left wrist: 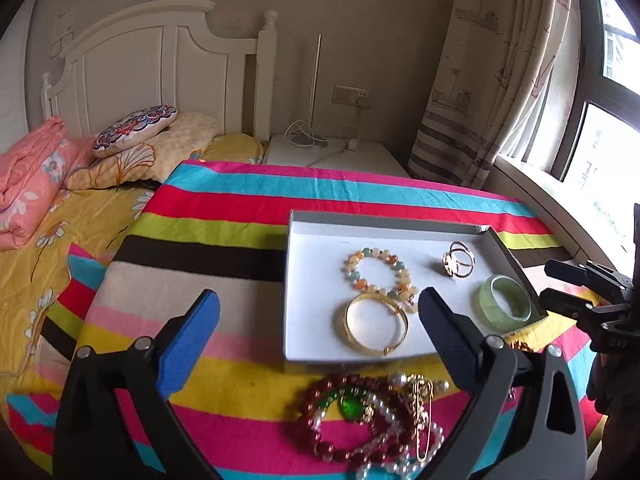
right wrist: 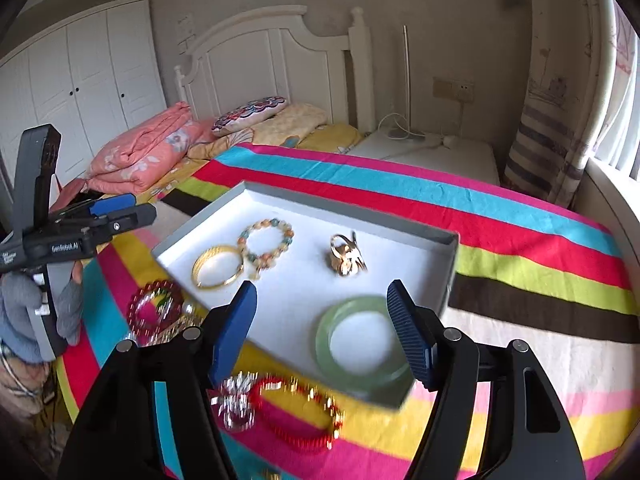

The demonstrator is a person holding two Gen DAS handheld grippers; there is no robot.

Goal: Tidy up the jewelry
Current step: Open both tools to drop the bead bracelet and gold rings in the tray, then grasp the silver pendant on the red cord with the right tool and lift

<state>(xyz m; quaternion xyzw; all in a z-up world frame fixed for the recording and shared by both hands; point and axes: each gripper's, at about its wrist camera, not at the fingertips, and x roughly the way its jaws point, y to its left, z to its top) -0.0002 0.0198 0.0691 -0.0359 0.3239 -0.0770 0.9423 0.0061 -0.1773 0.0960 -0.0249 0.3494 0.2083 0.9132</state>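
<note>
A shallow white tray (left wrist: 308,272) lies on the striped blanket. It holds a pastel beaded bracelet (left wrist: 362,254), a gold bangle (left wrist: 362,346), a gold ring ornament (left wrist: 456,264) and a green jade bangle (left wrist: 486,304). My left gripper (left wrist: 320,300) hangs open over the tray's near edge, above the gold bangle and holding nothing. In front of the tray lies a loose pile of dark red beads and pearls (left wrist: 360,408). My right gripper (right wrist: 322,286) is open just above the jade bangle (right wrist: 324,344), its pads off it. A red bracelet (right wrist: 296,440) and a silver brooch (right wrist: 236,404) lie below, blurred.
The striped blanket (left wrist: 240,200) covers the bed. Pillows and a folded pink quilt (left wrist: 28,184) lie at the far left by the white headboard. A white nightstand (left wrist: 340,156) with cables stands behind. Curtain and window are on the right. A gloved hand (right wrist: 24,320) holds the left gripper.
</note>
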